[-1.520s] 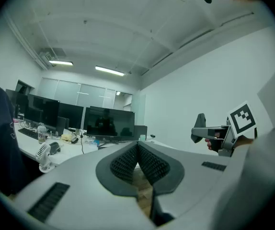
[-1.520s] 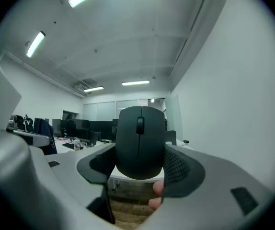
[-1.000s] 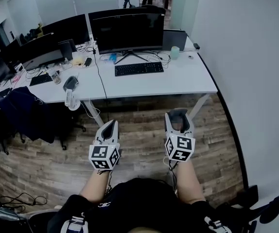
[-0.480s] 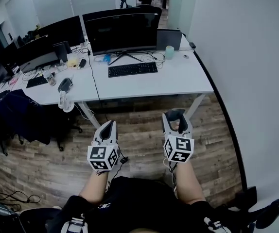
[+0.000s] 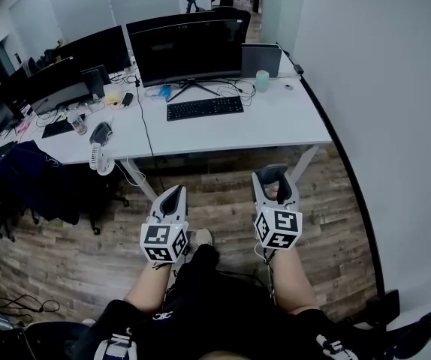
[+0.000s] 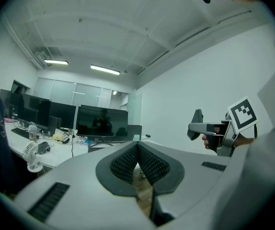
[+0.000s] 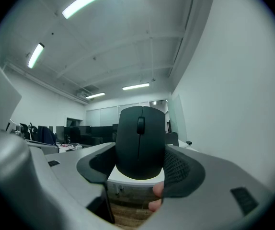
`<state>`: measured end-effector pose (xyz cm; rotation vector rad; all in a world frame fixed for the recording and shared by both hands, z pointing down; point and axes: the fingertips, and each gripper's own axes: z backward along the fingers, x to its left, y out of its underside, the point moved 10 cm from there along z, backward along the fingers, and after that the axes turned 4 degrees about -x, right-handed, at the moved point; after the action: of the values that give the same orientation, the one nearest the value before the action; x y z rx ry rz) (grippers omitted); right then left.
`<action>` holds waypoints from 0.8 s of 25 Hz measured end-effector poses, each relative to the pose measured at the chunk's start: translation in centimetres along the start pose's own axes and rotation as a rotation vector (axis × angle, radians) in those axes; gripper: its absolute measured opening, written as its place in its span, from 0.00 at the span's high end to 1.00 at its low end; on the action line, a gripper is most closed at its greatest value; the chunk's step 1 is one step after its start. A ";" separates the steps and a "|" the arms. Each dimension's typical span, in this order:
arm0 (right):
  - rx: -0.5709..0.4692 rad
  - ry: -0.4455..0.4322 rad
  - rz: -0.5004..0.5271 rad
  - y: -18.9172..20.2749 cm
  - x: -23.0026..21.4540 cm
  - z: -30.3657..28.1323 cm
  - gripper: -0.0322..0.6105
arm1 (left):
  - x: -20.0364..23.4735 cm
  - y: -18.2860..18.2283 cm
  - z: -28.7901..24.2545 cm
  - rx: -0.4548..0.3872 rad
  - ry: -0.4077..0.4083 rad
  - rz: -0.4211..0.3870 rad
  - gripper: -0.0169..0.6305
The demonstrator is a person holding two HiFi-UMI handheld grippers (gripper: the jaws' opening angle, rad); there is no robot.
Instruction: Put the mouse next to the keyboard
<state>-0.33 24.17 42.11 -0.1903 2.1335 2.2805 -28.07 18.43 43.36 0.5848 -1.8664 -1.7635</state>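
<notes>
1. Your R gripper (image 5: pixel 272 175) pinches the mouse (image 7: pixel 140 143) by its sides. L gripper (image 6: pixel 138 146) is pressed together w/ nothing in it.
2. Mouse is up in the air, well apart from the keyboard (image 5: pixel 204 107) on the desk (image 5: pixel 290 122).
3. Risk: the shell is smooth & rounded, so a slack squeeze or a jolt on approach could prob drop it on the floor.

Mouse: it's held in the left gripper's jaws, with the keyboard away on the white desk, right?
Wrong gripper. The mouse is held in the jaws of the right gripper, as the right gripper view shows; the left gripper has its jaws closed on nothing. The keyboard is indeed away on the white desk.
</notes>
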 end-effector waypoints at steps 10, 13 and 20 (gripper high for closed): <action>-0.003 -0.004 0.018 1.0 -0.7 -6.2 0.47 | 2.7 1.2 -6.5 -0.016 0.023 0.028 0.95; -0.007 0.000 0.024 1.3 -1.2 -9.2 0.47 | 4.4 1.4 -9.6 -0.021 0.024 0.018 0.95; -0.007 0.023 0.027 1.3 -2.7 -19.2 0.47 | 9.7 -0.4 -19.7 -0.043 0.034 0.025 0.95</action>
<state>3.81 5.19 42.49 -0.1897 2.1524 2.3125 -23.39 -3.02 44.26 0.5688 -1.8011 -1.7620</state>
